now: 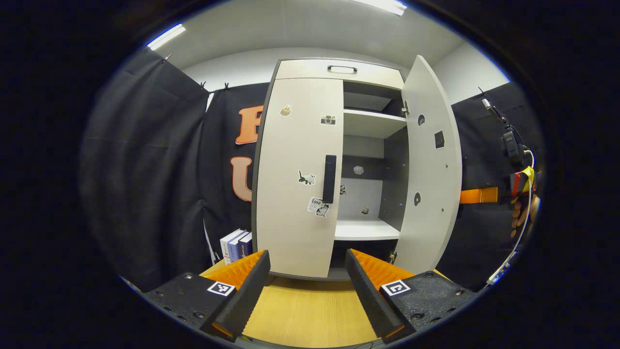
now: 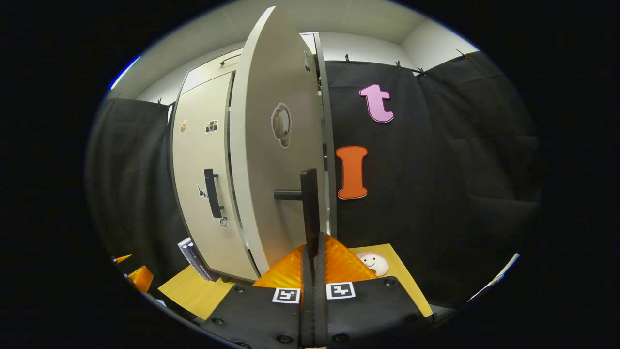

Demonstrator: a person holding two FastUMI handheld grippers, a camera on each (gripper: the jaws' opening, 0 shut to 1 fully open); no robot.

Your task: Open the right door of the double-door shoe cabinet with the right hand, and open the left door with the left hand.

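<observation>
The double-door shoe cabinet (image 1: 334,68) was seen standing on the wooden counter (image 1: 310,310), against the black cloth wall. Its right door (image 1: 431,165) was swung wide open, so that the white shelves (image 1: 370,123) inside were exposed, while the left door (image 1: 298,174) was shut flat, its dark handle (image 1: 329,178) untouched. The left hand-held gripper (image 1: 307,276) was held well short of the left door, its fingers spread wide with nothing between them. The right hand-held gripper (image 2: 312,257) was closed tight on the right door's handle (image 2: 310,208). A small pink smiling toy (image 2: 373,263) lay on the counter just beside it.
</observation>
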